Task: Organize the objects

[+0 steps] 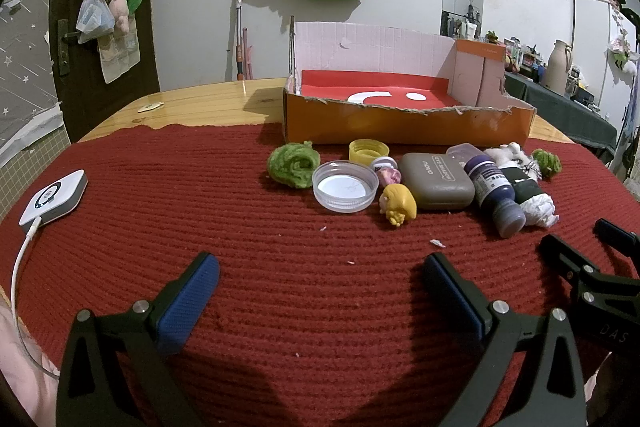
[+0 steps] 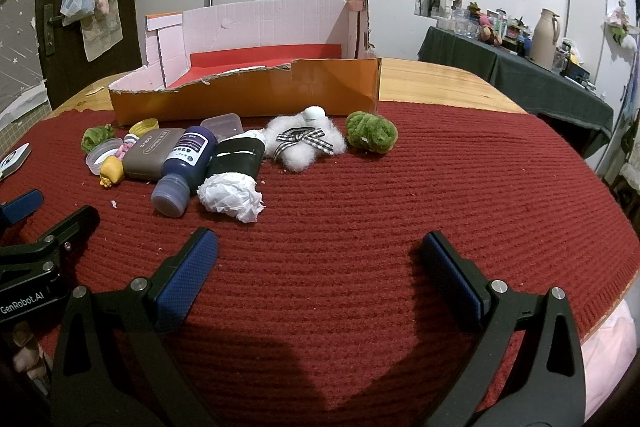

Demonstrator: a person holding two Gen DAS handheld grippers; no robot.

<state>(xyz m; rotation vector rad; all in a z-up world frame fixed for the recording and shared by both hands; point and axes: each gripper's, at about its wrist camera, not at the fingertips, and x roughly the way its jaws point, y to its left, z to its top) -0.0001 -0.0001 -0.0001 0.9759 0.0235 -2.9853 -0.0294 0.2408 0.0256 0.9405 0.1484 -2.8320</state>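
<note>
Torn orange cardboard box (image 1: 400, 125), red-lined, is set at the far edge of the red knitted mat (image 1: 240, 211). Clustered just before it: two green yarn balls (image 2: 371, 131), clear plastic lid (image 1: 345, 186), grey rounded case (image 1: 436, 180), dark purple bottle (image 2: 185, 169), white stuffing with checked ribbon (image 2: 304, 141). Left gripper (image 1: 320, 293) and right gripper (image 2: 318, 265) are held spread wide, empty, above the mat.

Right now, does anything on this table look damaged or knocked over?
Yes. The orange cardboard box has a ragged, torn front edge. The dark purple bottle lies on its side among the clutter, and crumpled white tissue sits loose beside it.
</note>
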